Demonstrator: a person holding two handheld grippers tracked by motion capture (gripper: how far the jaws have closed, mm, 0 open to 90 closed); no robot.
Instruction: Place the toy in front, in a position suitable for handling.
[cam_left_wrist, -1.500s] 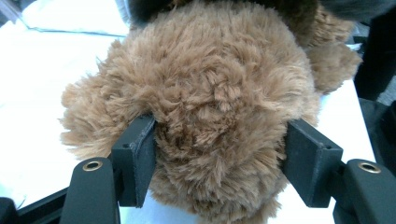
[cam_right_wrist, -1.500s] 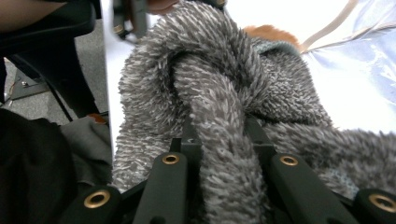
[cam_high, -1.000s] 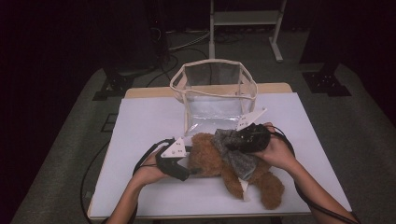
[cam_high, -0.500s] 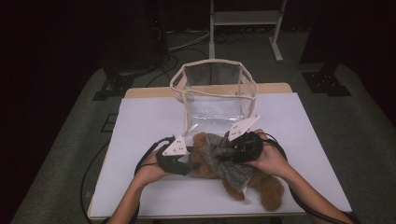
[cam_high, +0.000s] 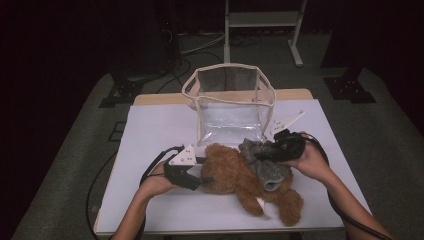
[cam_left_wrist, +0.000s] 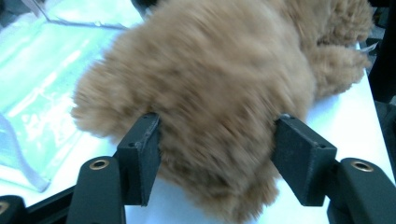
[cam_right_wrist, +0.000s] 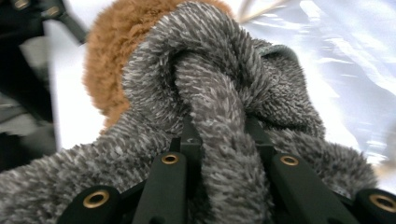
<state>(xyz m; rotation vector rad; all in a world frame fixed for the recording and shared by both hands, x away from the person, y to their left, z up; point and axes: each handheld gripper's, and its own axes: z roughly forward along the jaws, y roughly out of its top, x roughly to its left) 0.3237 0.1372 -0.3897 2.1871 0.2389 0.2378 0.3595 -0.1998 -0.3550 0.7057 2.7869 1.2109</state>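
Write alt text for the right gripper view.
The right gripper pinches a fold of fuzzy grey knit fabric between its two black jaws. Behind the fabric lies a brown teddy bear on the white table.

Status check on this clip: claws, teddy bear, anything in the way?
Left claw astride the teddy bear, jaws just reopening. Right claw shut on the grey knit garment at the bear. Clear bag stands close behind; nothing blocking.
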